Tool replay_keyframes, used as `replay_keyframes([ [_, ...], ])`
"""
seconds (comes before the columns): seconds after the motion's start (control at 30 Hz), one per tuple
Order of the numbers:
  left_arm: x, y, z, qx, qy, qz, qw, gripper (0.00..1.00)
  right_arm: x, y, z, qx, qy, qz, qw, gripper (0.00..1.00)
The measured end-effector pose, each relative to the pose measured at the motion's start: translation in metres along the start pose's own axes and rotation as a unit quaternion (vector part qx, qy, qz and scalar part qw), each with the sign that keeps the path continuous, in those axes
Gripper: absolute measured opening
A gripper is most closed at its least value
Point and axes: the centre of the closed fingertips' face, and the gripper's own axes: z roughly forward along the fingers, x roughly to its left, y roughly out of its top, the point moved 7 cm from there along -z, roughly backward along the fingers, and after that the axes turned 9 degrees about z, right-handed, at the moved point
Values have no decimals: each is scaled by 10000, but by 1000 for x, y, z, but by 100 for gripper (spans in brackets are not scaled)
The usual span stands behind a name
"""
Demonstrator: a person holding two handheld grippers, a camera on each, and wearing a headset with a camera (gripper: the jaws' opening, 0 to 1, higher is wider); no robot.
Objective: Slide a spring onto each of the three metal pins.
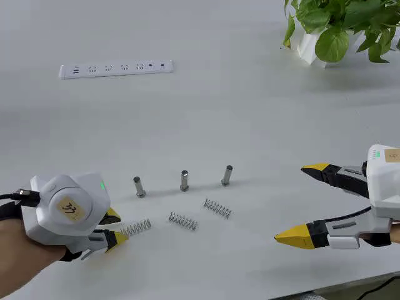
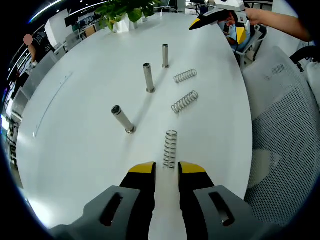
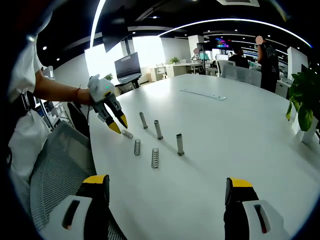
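Observation:
Three short metal pins (image 1: 139, 186) (image 1: 184, 180) (image 1: 227, 175) stand upright in a row on the white table. Three springs (image 1: 136, 227) (image 1: 182, 220) (image 1: 217, 208) lie loose in front of them. My left gripper (image 1: 113, 227) sits low at the left spring's near end. In the left gripper view its jaws (image 2: 166, 169) stand a little apart, and the spring (image 2: 170, 148) has its near end just between the tips, not squeezed. My right gripper (image 1: 304, 203) hovers wide open at the right with nothing in it. From the right gripper (image 3: 166, 181) the pins (image 3: 158, 129) stand far ahead.
A white power strip (image 1: 116, 69) lies at the back left. A potted plant (image 1: 337, 28) stands at the back right. The table's front edge runs just below both grippers, with a mesh chair (image 2: 285, 125) beyond it. Bare table (image 1: 250, 125) lies behind the pins.

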Motion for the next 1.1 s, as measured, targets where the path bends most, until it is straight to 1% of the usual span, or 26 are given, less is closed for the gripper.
replay_keyframes([
  [0.13,-2,0,2,65,-76,26,9999,13,-1,-3,-1,3,-14,33,10000,95],
  [0.23,-2,0,3,101,-81,45,9999,13,-2,-3,-3,-14,-38,54,10000,95],
  [0.43,-4,0,8,246,-159,123,9995,12,-4,-4,-4,-28,-58,93,9999,94],
  [0.47,-3,1,8,230,-148,159,9995,11,-4,-4,-4,-30,-58,98,9999,94],
  [0.67,1,3,8,347,-151,223,9990,7,-4,-5,-3,-16,-47,113,9999,94],
  [0.77,0,4,9,377,-144,286,9988,7,-5,-5,-3,-5,-48,100,9999,94],
  [0.8,0,4,9,384,-144,321,9986,7,-5,-5,-3,-7,-44,107,9999,94],
  [0.9,1,5,9,384,-124,308,9987,7,-5,-5,-2,18,-42,96,9999,94],
  [1.0,0,5,9,353,-99,400,9985,7,-4,-4,-1,48,-22,62,10000,93],
  [1.03,0,5,9,342,-93,388,9986,7,-4,-4,-1,47,-21,61,10000,93],
  [1.1,1,4,9,293,-82,265,9992,7,-4,-4,0,46,-22,57,10000,93],
])
